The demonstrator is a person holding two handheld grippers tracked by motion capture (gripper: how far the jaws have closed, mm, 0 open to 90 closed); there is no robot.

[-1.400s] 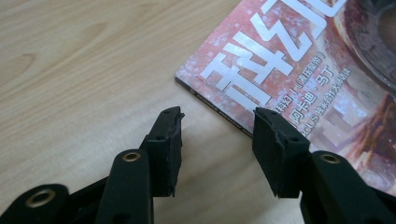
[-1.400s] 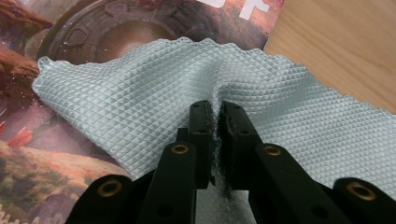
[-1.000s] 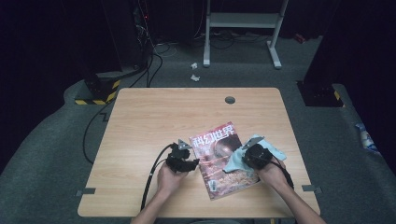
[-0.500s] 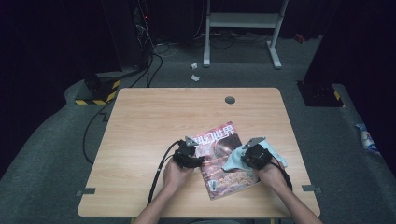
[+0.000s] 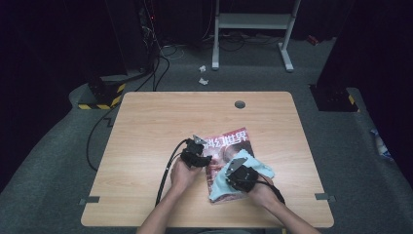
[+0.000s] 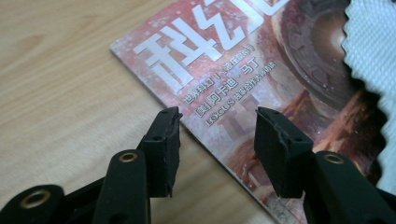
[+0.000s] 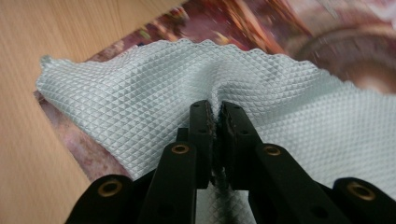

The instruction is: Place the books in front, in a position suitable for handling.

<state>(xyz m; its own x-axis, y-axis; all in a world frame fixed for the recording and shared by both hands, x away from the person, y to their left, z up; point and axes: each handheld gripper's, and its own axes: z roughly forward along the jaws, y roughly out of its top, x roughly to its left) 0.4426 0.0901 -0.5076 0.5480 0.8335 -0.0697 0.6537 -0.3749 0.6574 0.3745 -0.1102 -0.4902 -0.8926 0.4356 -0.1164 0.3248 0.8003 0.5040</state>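
Note:
A red magazine (image 5: 234, 141) with white characters on its cover lies on the wooden table (image 5: 156, 126). My left gripper (image 5: 205, 155) stands open at the magazine's left edge. In the left gripper view its jaws (image 6: 217, 128) straddle that edge of the magazine (image 6: 233, 70), one over wood and one over the cover, with nothing gripped. A pale blue waffle-weave cloth (image 5: 219, 179) lies on the lower half of the cover. My right gripper (image 5: 234, 170) is shut on a pinched fold of the cloth (image 7: 140, 93), as its jaws (image 7: 215, 109) show in the right gripper view.
A round cable hole (image 5: 239, 104) sits near the table's far edge. The left gripper's black cable (image 5: 168, 170) trails toward the table's near edge. A metal stand (image 5: 253, 22), cables and paper scraps are on the floor beyond the table.
The right gripper has dragged the cloth left and nearer, from the magazine's right side across the cover. The left gripper has moved right to the magazine's left edge.

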